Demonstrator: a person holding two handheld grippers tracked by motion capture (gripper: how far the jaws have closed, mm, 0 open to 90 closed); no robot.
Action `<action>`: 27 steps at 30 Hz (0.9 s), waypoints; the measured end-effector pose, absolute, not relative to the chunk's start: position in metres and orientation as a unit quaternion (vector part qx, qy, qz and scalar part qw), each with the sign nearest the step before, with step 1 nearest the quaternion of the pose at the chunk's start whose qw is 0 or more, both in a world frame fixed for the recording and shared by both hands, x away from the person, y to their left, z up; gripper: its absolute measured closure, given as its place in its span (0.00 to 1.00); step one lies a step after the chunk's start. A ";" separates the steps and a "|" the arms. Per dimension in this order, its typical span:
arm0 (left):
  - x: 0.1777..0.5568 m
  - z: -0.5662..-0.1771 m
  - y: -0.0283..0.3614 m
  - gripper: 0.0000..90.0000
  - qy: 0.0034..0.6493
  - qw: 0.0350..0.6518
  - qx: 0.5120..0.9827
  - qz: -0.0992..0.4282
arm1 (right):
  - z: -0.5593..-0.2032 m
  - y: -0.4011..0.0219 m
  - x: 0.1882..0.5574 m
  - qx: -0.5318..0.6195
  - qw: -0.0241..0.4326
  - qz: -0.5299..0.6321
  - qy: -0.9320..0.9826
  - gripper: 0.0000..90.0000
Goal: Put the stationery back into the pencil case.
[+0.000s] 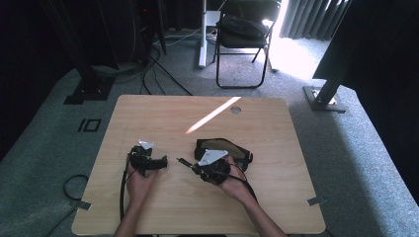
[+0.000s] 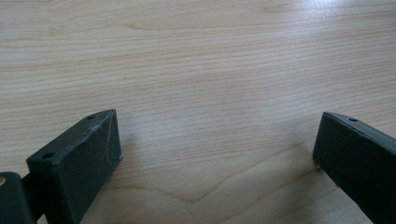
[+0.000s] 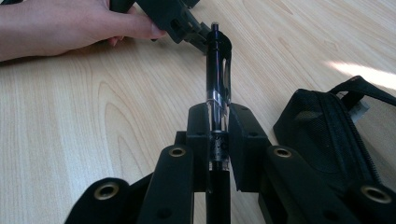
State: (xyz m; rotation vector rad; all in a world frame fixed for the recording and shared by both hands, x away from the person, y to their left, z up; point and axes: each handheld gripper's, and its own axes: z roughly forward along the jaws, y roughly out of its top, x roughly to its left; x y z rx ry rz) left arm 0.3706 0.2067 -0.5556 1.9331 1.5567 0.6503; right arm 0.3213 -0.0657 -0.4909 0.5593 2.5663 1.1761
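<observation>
Two jaws of the right gripper (image 3: pixel 218 122) are clenched on a dark pen (image 3: pixel 217 88), whose barrel runs straight out past the pads toward the left gripper (image 1: pixel 163 161). That one stands released over the bare table (image 2: pixel 210 70). Just right of the clamped jaws lies what looks like a black pouch (image 3: pixel 327 135).

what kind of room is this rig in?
Probably a lab or office corner set up for recording, not a home: a bare wooden table on grey carpet, black metal frame posts at its sides, loose cables on the floor, a folding chair behind.
</observation>
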 end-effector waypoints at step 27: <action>0.371 -0.556 0.207 0.01 0.582 0.284 0.722 0.243 | -0.481 -0.080 0.325 0.202 0.147 0.414 0.876 0.89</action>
